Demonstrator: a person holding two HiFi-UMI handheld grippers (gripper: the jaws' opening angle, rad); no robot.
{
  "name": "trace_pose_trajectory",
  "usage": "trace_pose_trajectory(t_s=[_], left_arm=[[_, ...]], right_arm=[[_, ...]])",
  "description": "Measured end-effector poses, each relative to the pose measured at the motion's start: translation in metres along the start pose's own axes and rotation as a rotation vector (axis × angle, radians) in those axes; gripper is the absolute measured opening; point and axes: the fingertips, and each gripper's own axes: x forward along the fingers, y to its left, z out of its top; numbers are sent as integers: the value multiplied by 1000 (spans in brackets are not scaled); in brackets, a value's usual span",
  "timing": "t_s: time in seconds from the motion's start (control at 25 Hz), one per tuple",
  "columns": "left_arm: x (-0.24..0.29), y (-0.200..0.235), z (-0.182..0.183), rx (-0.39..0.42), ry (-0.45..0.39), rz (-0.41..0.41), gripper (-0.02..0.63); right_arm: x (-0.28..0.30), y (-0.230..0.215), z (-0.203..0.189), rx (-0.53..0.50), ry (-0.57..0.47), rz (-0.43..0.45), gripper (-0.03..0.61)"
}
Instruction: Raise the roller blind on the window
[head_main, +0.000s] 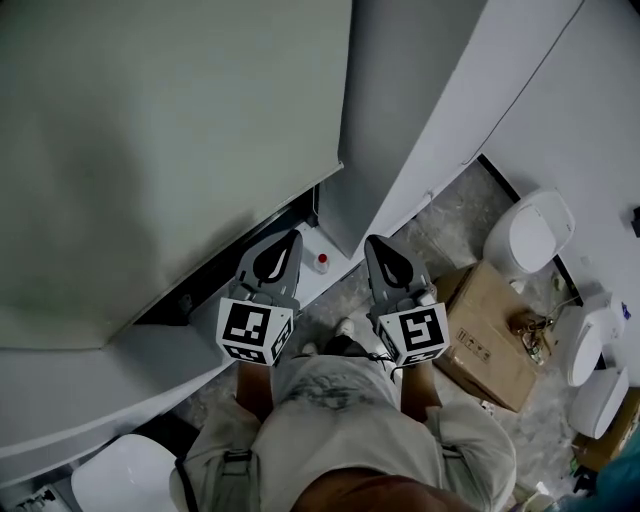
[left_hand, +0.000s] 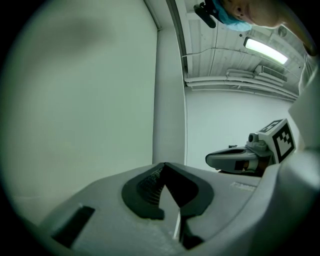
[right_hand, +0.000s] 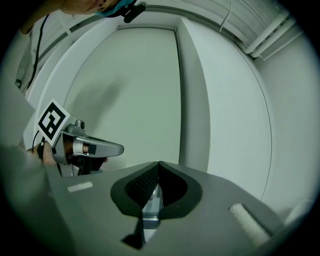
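Observation:
The pale green roller blind (head_main: 170, 130) hangs lowered over the window, and its bottom edge ends just above the white sill (head_main: 150, 350). It fills the left gripper view (left_hand: 80, 100) and the right gripper view (right_hand: 135, 90). My left gripper (head_main: 288, 238) is shut and empty, its tip close to the blind's lower right corner. My right gripper (head_main: 377, 242) is also shut and empty, level with it to the right, in front of the grey wall pillar (head_main: 400, 110). Each gripper sees its own jaws closed (left_hand: 164, 165) (right_hand: 159, 164) and the other gripper beside it. No cord or chain is visible.
A small bottle with a red cap (head_main: 321, 262) stands on the sill between the grippers. On the floor to the right lie a cardboard box (head_main: 490, 335) and several white ceramic fixtures (head_main: 530, 235). A white seat (head_main: 120, 475) is at the lower left.

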Motion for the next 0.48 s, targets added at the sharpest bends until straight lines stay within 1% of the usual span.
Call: trace_pose_trajectory(t_s=[0.12,0.48], left_arm=[[20,-3,8,11,-1,19,3],[67,-22,18,28,-6,65,3]], right_arm=[[8,-17,6,-4,-25,26,11],[20,-52,3,12,-29,110,11]])
